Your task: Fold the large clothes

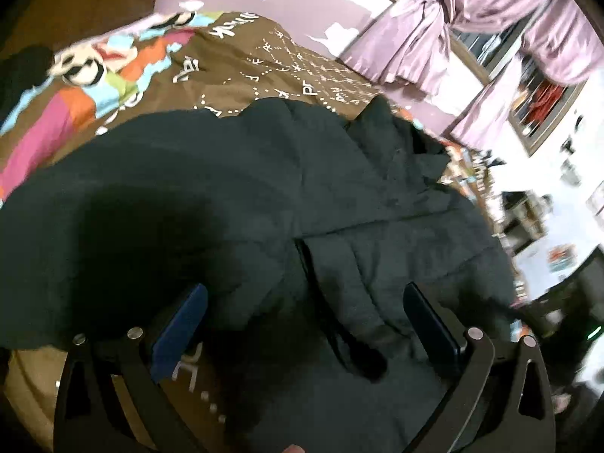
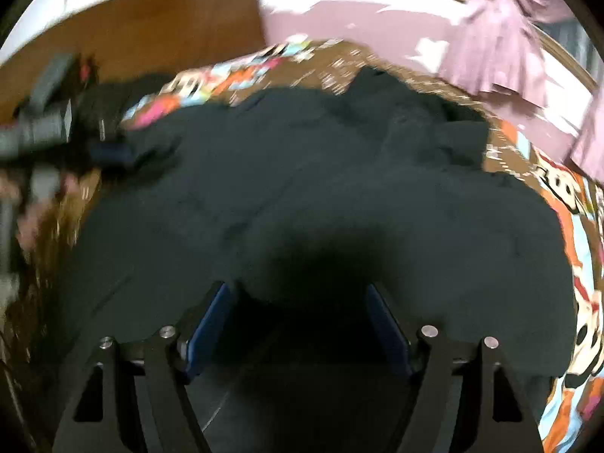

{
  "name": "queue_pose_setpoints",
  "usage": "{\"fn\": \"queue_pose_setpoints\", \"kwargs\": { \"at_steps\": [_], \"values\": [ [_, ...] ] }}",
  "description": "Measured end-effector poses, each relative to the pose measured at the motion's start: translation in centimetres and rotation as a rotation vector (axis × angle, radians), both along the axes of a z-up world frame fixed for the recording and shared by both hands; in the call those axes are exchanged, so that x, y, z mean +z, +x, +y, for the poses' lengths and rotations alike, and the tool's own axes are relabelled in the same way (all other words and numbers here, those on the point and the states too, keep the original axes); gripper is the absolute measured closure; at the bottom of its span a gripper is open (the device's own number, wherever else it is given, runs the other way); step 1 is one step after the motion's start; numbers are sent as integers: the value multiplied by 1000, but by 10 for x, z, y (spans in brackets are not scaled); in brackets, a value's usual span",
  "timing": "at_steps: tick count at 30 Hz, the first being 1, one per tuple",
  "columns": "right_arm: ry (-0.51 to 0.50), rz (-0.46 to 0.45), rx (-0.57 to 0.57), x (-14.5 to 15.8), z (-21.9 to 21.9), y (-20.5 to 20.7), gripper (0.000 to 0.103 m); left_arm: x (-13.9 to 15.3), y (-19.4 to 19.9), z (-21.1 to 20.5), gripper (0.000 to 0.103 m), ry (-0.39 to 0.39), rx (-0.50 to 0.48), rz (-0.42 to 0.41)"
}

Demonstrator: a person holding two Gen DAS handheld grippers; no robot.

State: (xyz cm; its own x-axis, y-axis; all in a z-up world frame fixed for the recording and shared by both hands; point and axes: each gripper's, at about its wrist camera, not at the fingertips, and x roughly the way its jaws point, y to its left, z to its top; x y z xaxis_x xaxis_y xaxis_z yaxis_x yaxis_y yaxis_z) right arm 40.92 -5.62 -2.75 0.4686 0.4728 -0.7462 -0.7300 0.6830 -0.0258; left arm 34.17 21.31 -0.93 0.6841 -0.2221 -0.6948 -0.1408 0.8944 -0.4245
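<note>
A large dark green-black garment (image 1: 234, 188) lies spread over the bed; it also fills the right wrist view (image 2: 321, 173). My left gripper (image 1: 305, 298) is open just above the garment's near part, where a seam and a folded flap (image 1: 339, 294) run between the blue-padded fingers (image 1: 185, 324). My right gripper (image 2: 298, 294) is open over the garment's near edge, with nothing between its fingers (image 2: 211, 321). The other gripper shows blurred at the left of the right wrist view (image 2: 45, 120), at the garment's far left corner.
The bed has a brown sheet with white writing and a colourful cartoon print (image 1: 124, 71). A wooden headboard (image 2: 151, 30) stands behind it. Pink curtains (image 1: 415, 45) and a window (image 1: 536, 105) are on the right, with cluttered shelves (image 1: 524, 215) below.
</note>
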Motion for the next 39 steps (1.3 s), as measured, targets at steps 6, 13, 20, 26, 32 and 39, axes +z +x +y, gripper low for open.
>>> {"fn": "queue_pose_setpoints", "kwargs": {
  "at_steps": [6, 13, 20, 26, 32, 39],
  "values": [
    [-5, -52, -155, 14, -2, 54, 30, -28, 7, -27, 2, 284, 10, 69],
    [-86, 60, -244, -42, 1, 91, 22, -50, 0, -34, 1, 384, 10, 63],
    [-20, -4, -224, -39, -7, 79, 13, -18, -85, 22, 1, 142, 203, -199],
    [50, -89, -180, -8, 24, 53, 12, -21, -158, 101, 1, -56, 513, -156],
    [99, -48, -31, 4, 99, 37, 10, -56, -227, 186, 2, -422, 842, -70],
    [15, 0, 67, -22, 170, 25, 9, -105, -264, 240, 2, -716, 1001, -10]
  ]
}}
